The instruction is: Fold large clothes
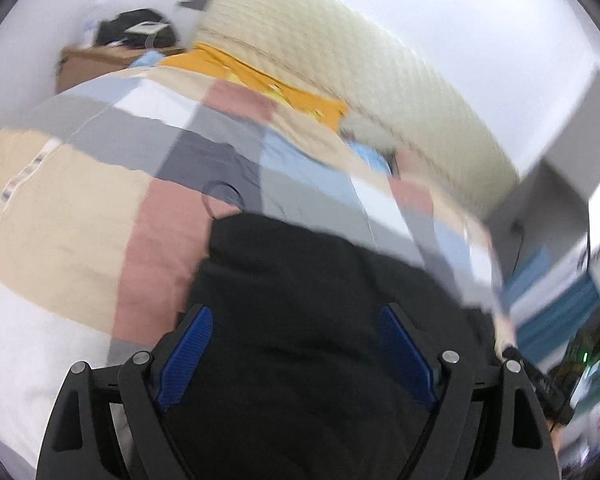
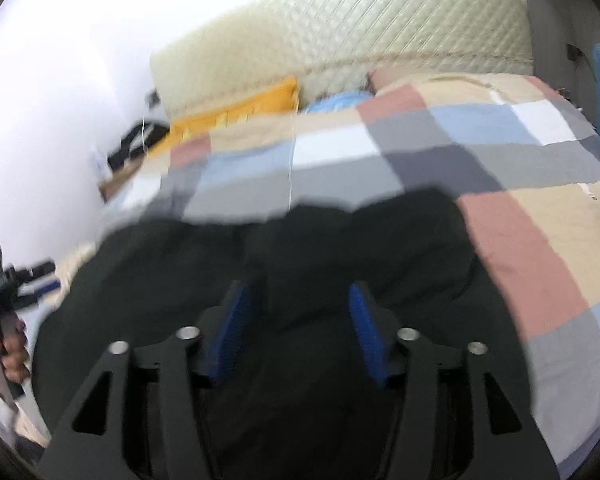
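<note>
Both grippers, left (image 1: 296, 320) and right (image 2: 296, 300), hang with fingers wide apart over the black cloth (image 1: 300, 280) on the bed (image 1: 60, 208), so next they probably must grab 2 edges.

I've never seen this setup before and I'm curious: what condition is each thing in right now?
Left gripper: fingers spread open, holding nothing.
Right gripper: fingers spread open, holding nothing.
Black garment: lying bunched and creased on the bed, not neatly folded.
Patchwork quilt: spread over the bed.
Yellow pillow: lying against the headboard.
</note>
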A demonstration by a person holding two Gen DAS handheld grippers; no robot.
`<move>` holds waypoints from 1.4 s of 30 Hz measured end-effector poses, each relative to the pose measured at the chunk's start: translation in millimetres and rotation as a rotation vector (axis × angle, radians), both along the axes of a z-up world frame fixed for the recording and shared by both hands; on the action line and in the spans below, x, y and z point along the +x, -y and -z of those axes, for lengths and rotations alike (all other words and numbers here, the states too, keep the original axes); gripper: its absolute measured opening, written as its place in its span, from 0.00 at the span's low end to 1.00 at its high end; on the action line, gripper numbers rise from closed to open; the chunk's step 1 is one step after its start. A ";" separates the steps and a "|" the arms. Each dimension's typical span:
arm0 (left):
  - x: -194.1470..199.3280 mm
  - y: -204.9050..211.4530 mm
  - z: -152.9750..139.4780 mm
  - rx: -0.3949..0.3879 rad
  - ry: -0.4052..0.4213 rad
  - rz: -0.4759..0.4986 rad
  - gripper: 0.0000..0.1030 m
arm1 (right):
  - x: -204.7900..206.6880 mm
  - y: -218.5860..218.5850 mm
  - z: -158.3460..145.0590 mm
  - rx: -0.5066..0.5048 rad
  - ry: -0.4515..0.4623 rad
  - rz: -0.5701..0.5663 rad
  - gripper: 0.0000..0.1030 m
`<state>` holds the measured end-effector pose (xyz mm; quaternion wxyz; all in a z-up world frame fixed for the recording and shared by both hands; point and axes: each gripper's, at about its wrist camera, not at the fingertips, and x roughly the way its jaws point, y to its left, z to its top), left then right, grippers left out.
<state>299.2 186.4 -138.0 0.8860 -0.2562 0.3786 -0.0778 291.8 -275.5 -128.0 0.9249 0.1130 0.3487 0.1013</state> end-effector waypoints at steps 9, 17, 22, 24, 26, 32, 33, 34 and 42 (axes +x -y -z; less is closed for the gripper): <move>23.5 -30.2 47.7 -0.058 -0.183 -0.048 0.82 | 27.2 74.6 14.0 0.102 -0.127 0.117 0.84; 30.3 -26.4 66.6 -0.130 -0.225 -0.015 0.68 | 51.6 85.8 77.0 0.242 -0.259 0.074 0.84; 28.9 -19.5 57.4 -0.079 -0.180 -0.029 0.26 | 49.9 56.0 57.5 0.090 -0.197 0.019 0.35; 29.0 -18.7 51.7 -0.049 -0.154 -0.055 0.15 | 49.5 50.5 50.9 0.045 -0.189 0.000 0.17; 28.0 -20.6 43.2 -0.058 -0.106 -0.079 0.12 | 49.1 45.8 40.5 0.009 -0.154 -0.009 0.08; 3.3 -22.5 -10.9 -0.071 0.125 -0.125 0.11 | 37.5 59.6 -16.8 0.042 0.047 0.028 0.05; -0.2 -20.7 -18.6 -0.055 0.154 -0.134 0.11 | 36.5 59.8 -28.2 0.039 0.082 0.027 0.05; -2.6 -19.0 -24.9 -0.043 0.175 -0.145 0.11 | 37.0 59.1 -36.9 0.037 0.107 0.028 0.05; 25.2 -18.2 2.1 -0.007 0.038 -0.194 0.11 | 76.6 52.5 7.0 -0.027 -0.004 0.055 0.06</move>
